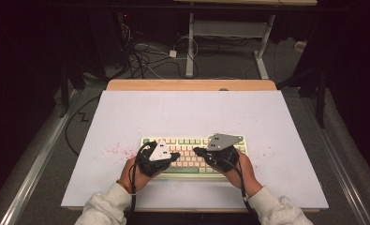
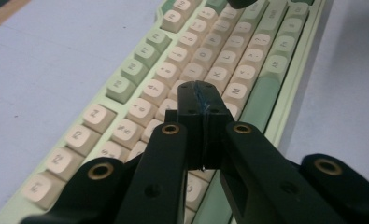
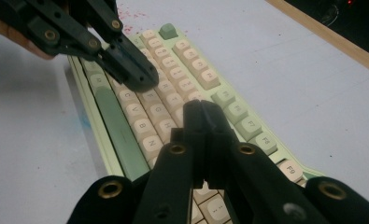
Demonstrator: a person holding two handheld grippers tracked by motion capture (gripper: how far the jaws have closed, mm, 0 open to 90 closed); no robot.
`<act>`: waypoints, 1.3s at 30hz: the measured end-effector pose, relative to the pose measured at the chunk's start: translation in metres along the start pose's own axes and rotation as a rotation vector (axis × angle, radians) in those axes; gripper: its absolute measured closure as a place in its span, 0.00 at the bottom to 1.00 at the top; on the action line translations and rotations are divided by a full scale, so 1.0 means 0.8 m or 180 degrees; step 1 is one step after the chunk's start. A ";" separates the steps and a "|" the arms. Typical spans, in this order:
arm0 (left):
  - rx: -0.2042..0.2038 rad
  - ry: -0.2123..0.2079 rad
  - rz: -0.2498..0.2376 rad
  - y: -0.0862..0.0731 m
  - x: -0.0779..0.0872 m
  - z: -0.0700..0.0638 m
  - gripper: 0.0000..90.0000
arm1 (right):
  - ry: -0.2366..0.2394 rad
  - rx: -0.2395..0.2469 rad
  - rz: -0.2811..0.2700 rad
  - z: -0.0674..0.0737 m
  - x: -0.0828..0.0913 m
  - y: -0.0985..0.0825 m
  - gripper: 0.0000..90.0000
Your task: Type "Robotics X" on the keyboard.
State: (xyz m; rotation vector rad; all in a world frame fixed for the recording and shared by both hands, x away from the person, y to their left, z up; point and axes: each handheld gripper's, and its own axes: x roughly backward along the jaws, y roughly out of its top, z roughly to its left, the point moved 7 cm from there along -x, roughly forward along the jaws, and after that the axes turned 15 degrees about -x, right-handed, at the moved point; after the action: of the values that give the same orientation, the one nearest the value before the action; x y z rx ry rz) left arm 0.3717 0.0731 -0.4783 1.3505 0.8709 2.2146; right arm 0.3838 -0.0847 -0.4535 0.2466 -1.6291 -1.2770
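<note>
A pale green keyboard with cream and green keys lies on the white board, near its front. My left gripper is shut and empty, its tips low over the left half of the keys. Along its own jaws, the left gripper hovers above the cream letter keys of the keyboard. My right gripper is shut too, pointing left over the right half. Its tips sit just above the keyboard, and the left gripper faces it from the upper left. Whether either tip touches a key is unclear.
The white board rests on a wooden table and carries red speckles left of the keyboard. Beyond the table, cables and a desk frame stand on the dark floor. Both sleeves enter at the bottom edge.
</note>
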 end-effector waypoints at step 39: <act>0.0294 0.0277 0.0056 -0.073 0.065 0.003 0.97 | -0.0136 0.0006 0.0218 -0.018 -0.027 -0.012 1.00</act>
State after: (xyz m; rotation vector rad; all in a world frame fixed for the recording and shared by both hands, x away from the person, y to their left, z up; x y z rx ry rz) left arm 0.3518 0.1483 -0.4846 1.3159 1.0071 2.2869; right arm 0.4016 -0.0832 -0.4746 0.1640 -1.6612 -1.2364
